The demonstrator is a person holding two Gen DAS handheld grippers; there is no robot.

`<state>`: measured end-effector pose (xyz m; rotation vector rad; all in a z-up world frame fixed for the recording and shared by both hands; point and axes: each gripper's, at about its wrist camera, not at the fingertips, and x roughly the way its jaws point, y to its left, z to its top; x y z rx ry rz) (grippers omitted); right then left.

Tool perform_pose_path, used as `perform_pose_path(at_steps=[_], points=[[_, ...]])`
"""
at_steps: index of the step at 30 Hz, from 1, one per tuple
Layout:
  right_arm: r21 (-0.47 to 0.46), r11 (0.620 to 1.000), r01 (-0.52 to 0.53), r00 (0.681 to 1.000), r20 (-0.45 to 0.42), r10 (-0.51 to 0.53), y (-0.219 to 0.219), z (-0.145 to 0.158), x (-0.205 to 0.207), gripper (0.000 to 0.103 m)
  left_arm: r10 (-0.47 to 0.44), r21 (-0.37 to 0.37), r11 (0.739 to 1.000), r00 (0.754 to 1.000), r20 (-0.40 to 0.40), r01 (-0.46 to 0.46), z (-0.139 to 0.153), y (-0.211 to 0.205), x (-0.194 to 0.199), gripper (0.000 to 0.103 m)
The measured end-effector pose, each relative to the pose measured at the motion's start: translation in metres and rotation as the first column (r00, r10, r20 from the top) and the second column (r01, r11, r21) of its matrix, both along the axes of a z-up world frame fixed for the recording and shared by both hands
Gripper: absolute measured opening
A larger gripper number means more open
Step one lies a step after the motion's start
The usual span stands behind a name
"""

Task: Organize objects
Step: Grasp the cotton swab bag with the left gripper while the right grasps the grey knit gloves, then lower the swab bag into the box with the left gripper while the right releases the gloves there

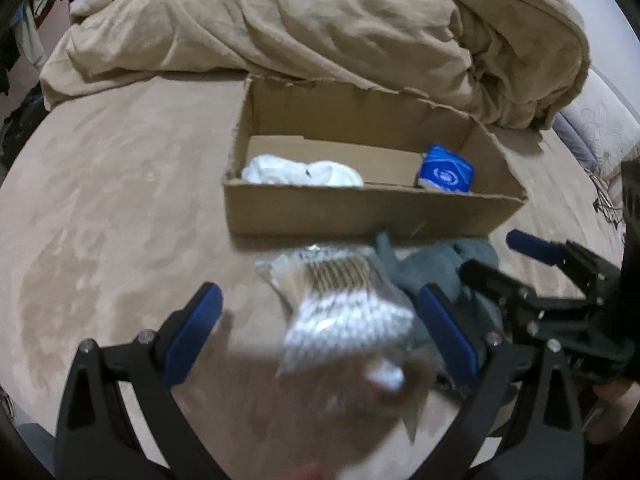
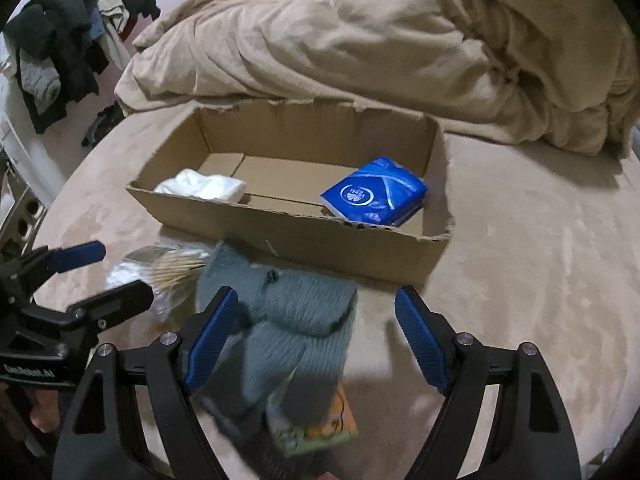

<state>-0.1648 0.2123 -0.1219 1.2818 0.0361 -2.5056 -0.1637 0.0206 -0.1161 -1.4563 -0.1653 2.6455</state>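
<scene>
An open cardboard box point(image 1: 360, 212) point(image 2: 280, 236) stands on the bed. Inside lie a white cloth point(image 1: 300, 172) point(image 2: 204, 188) at the left and a blue tissue pack point(image 1: 446, 170) point(image 2: 376, 196) at the right. A clear bag of cotton swabs point(image 1: 340, 308) point(image 2: 168, 272) lies in front of the box, between the fingers of my open left gripper point(image 1: 320, 332). A grey-blue knit piece point(image 2: 288, 320) point(image 1: 436, 272) lies beside it, between the fingers of my open right gripper point(image 2: 316, 336). The right gripper also shows in the left wrist view point(image 1: 480, 256), the left gripper in the right wrist view point(image 2: 116, 272).
A rumpled beige duvet point(image 1: 320, 24) point(image 2: 400, 48) is piled behind the box. A colourful small packet point(image 2: 320, 424) lies under the knit piece. Dark clothes point(image 2: 72, 40) hang at the far left. The beige bed sheet point(image 2: 540, 280) extends right of the box.
</scene>
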Motion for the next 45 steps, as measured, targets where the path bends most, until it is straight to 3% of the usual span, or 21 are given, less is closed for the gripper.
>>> perform_pose_path(at_steps=[8,10,11,12,13,21,23,34,40,45], points=[[-0.07,0.997,-0.02,0.999,0.048,0.023,-0.001,-0.02,-0.019,0.081,0.014,-0.004,1.0,0.997,0.078,-0.013,-0.029,-0.007,-0.017,0.097],[-0.102,0.994,-0.038,0.997,0.067,0.045,-0.003,-0.022,-0.021,0.069,0.012,0.005,1.0,0.996,0.085,-0.012,-0.032,-0.009,-0.015,0.09],[-0.103,0.994,-0.043,0.996,0.069,0.051,-0.005,-0.023,-0.02,0.069,0.009,-0.001,1.0,0.996,0.084,-0.009,-0.032,-0.009,-0.013,0.081],[-0.096,0.994,-0.046,0.997,0.064,0.053,-0.006,-0.022,-0.018,0.066,0.002,-0.015,1.0,0.997,0.078,-0.001,-0.032,-0.008,-0.011,0.065],[-0.096,0.994,-0.051,0.996,0.063,0.057,-0.007,-0.022,-0.017,0.059,-0.001,-0.025,1.0,0.997,0.075,0.003,-0.032,-0.007,-0.011,0.062],[-0.111,0.994,-0.022,0.999,0.043,0.026,0.004,-0.006,-0.008,0.031,-0.013,-0.02,1.0,1.0,0.013,0.013,-0.01,-0.008,0.01,0.055],[-0.098,0.995,-0.008,1.0,0.015,0.009,0.006,0.003,-0.002,0.012,-0.007,-0.02,1.0,1.0,-0.006,0.007,-0.002,-0.008,0.017,0.055],[-0.065,0.998,0.019,0.995,-0.094,-0.026,0.01,0.047,0.029,0.01,0.022,0.029,0.999,0.996,-0.089,-0.02,0.051,-0.02,0.074,0.055],[-0.051,0.998,0.031,0.983,-0.179,-0.04,0.015,0.096,0.062,0.01,0.052,0.044,0.998,0.987,-0.152,-0.046,0.096,-0.029,0.116,0.055],[-0.057,0.998,0.019,0.974,-0.224,-0.032,0.017,0.132,0.088,0.01,0.073,0.047,0.997,0.979,-0.192,-0.065,0.118,-0.04,0.129,0.055]])
